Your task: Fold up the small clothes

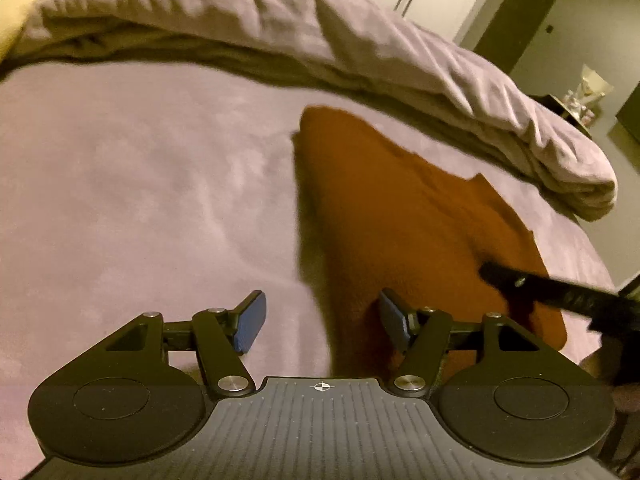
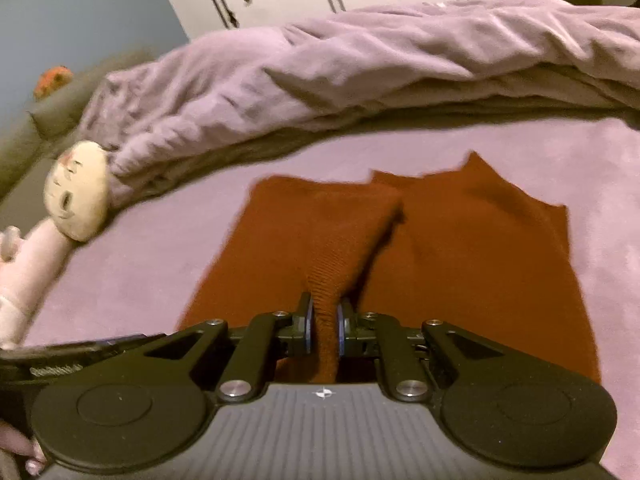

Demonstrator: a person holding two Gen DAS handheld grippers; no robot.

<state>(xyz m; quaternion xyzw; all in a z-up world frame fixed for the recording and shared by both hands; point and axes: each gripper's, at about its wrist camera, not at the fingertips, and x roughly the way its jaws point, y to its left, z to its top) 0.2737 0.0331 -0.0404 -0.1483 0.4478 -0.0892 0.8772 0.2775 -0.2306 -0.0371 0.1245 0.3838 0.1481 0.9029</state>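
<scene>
- Right wrist view: we saw our right tongs [image 2: 325, 316] pinched tight on a raised ridge of the rust-brown knit garment [image 2: 460, 248], which lay spread on the mauve bed [image 2: 140, 264].
- Left wrist view: our left tongs [image 1: 320, 320] stood wide apart, gripping nothing, above the garment's near edge.
- A rumpled blanket [image 2: 320, 64] lay behind; a doll [image 2: 76, 192] lay left.

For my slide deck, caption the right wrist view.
Right claw pinching a fold of the rust knit garment on the bed.

No legible text; white lettering on black bar [image 2: 56, 370] at left edge too blurred.
</scene>
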